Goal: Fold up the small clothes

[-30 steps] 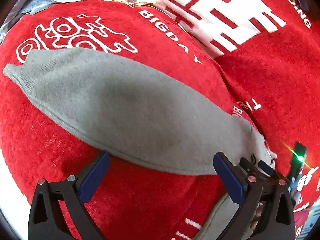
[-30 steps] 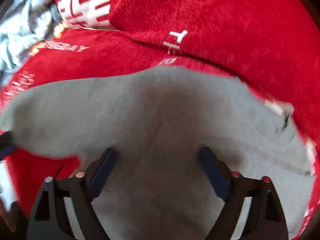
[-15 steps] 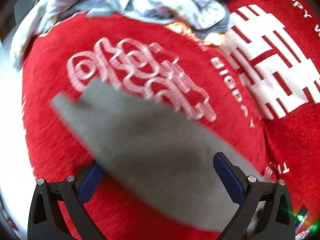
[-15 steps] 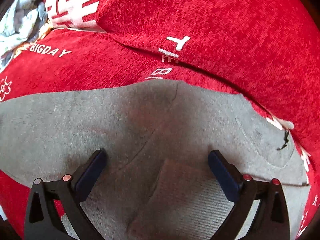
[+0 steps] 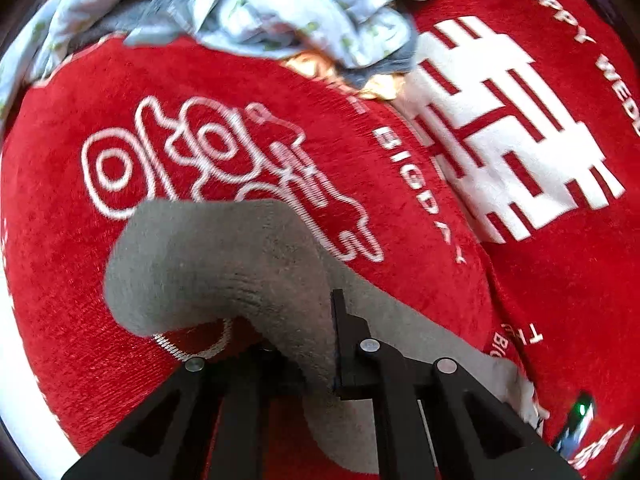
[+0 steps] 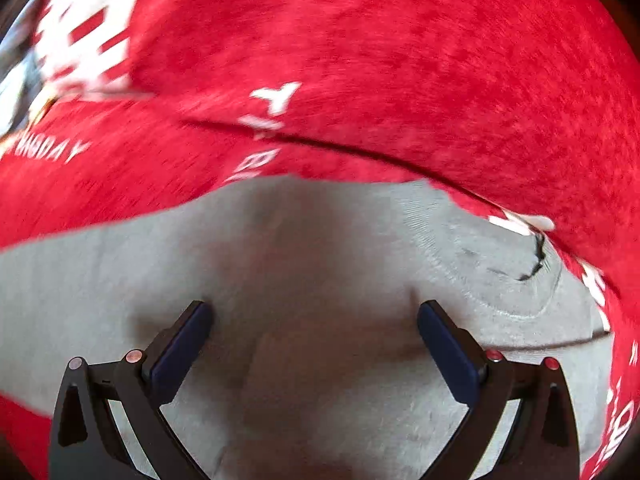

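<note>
A grey knitted sock (image 5: 208,264) lies on a red blanket (image 5: 100,360) with white lettering. My left gripper (image 5: 312,344) is shut on the sock, and the pinched end bulges up and curls over to the left in front of the fingers. In the right wrist view the same grey sock (image 6: 312,248) spreads wide across the lower half of the picture. My right gripper (image 6: 314,320) stands open above it, its blue pads (image 6: 444,344) wide apart over the cloth and not pressing it. A dark loose thread (image 6: 532,264) marks the sock's right end.
A heap of pale printed clothes (image 5: 280,4) lies at the far edge of the blanket. A large white block pattern (image 5: 508,152) is printed at the right. A fold in the red blanket (image 6: 320,144) runs just behind the sock. A small green light (image 5: 580,408) shows at the lower right.
My left gripper has gone from wide open to shut on the sock, whose end now lifts and curls. The left view swung toward the clothes heap. The right gripper shifted slightly and stays open.
</note>
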{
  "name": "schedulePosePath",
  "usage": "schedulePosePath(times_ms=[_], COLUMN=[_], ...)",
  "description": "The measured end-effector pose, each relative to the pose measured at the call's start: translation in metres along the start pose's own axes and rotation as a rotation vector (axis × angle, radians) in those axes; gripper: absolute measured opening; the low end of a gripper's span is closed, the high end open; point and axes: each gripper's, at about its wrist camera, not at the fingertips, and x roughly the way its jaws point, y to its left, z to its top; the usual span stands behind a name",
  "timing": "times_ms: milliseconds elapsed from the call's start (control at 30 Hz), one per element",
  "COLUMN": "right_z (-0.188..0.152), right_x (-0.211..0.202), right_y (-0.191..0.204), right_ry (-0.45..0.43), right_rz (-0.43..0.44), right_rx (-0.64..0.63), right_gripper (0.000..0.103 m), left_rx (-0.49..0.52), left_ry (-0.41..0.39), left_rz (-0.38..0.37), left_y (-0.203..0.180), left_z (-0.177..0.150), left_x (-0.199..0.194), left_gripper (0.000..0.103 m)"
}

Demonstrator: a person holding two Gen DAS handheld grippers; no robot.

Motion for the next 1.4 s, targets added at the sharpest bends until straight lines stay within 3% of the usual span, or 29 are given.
schedulePosePath(times_ms=[200,333,467,567,700,800,967,1067,1233,1400], right_z=[0.024,0.022,-0.002,-0.032,-0.045,-0.044,-0.063,-0.084,-0.13,-0.172], right_x=[0.003,0.014,-0.008,-0.031,-0.058,-0.092,-0.124,-0.132,-0.156,-0.172], right_y=[0.003,-0.004,0.026,0.048,0.039,-0.013,-0.082,-0.136,-0.226,-0.297], right_ry=[-0.034,0.028,0.036,-0.003,-0.034,-0.135,-0.159,-0.16,-0.18,-0.203], right_rz=[-0.077,-0.037,0.068,0.076,0.151,0.135,0.1,0.059,0.028,0.022], right_rx=[0.024,0.081,-0.138,-0.282,-0.29,-0.17,-0.047,0.016,0.191,0.345], right_gripper=[0.103,0.102,0.102,0.102,0.102,0.102,0.102,0.102,0.102,0.102], left_rx=[0.074,0.097,0.115,0.14,0.167,0.205,0.322,0.424,0.615,0.81], left_ry=[-0.053,-0.059,-0.066,-0.07,-0.052,-0.039,-0.015,0.001,0.038,0.169], left_rz=[-0.051,-0.062,-0.098,-0.107,-0.117,-0.121,-0.165,-0.206,-0.298,-0.335], left_y=[-0.027,-0.038,-0.05,-0.06,-0.074,-0.092,-0.154,-0.211,-0.312,-0.387], left_z=[0.0,0.0,0.0,-0.003,-0.006,-0.014,-0.043,-0.073,-0.151,-0.269], left_x=[-0.024,-0.031,-0.041,-0.047,-0.052,-0.056,-0.068,-0.079,-0.098,-0.087], left_gripper=[0.009,0.009,0.009,0.009,0.009,0.009,0.009,0.009,0.009,0.009])
